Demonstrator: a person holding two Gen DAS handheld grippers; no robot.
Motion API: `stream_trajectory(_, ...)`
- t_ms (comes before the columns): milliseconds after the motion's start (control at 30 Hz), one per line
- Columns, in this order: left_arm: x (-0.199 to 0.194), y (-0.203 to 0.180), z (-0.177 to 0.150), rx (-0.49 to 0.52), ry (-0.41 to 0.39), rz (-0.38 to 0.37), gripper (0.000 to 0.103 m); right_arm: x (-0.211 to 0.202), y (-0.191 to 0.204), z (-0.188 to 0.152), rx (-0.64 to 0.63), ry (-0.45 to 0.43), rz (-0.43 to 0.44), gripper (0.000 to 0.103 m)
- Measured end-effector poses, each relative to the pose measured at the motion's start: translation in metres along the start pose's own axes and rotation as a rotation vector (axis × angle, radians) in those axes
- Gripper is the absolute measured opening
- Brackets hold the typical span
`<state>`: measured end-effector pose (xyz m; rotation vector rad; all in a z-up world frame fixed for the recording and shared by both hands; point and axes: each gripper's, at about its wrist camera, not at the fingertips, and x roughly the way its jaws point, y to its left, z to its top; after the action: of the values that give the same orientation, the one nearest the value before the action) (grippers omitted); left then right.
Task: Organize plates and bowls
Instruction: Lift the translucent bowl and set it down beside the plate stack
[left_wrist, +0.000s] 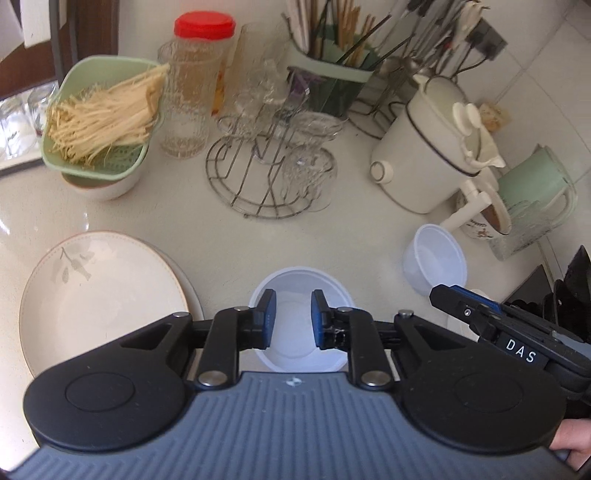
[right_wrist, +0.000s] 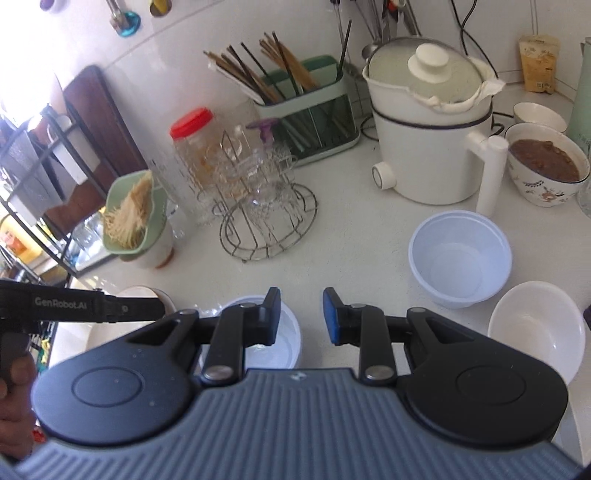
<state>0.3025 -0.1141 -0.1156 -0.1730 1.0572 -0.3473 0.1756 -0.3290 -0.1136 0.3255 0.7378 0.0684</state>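
My left gripper (left_wrist: 293, 317) is open and empty, hovering over a white plastic bowl (left_wrist: 295, 350) on the counter. A cream plate with a leaf print (left_wrist: 99, 299) lies to its left on top of another plate. A second white plastic bowl (left_wrist: 434, 258) stands at the right. My right gripper (right_wrist: 301, 314) is open and empty above the counter. In the right wrist view the near plastic bowl (right_wrist: 280, 339) is below its left finger, the second plastic bowl (right_wrist: 460, 254) is ahead right, and a white ceramic bowl (right_wrist: 539, 328) sits at the far right.
A wire rack with glasses (left_wrist: 266, 177), a green strainer of noodles (left_wrist: 103, 118), a red-lidded jar (left_wrist: 203, 40), a chopstick holder (right_wrist: 306, 110), a white electric pot (right_wrist: 432, 136) and a floral bowl of brown food (right_wrist: 543, 166) crowd the back of the counter.
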Motion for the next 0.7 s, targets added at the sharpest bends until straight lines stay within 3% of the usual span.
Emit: stream_trajectory(700,-0.018,-0.007,-0.006,0.058,-0.02,-0.019,0.022,-0.024,0.008,-0.008,0.037,-0.068,-0.049,0.029)
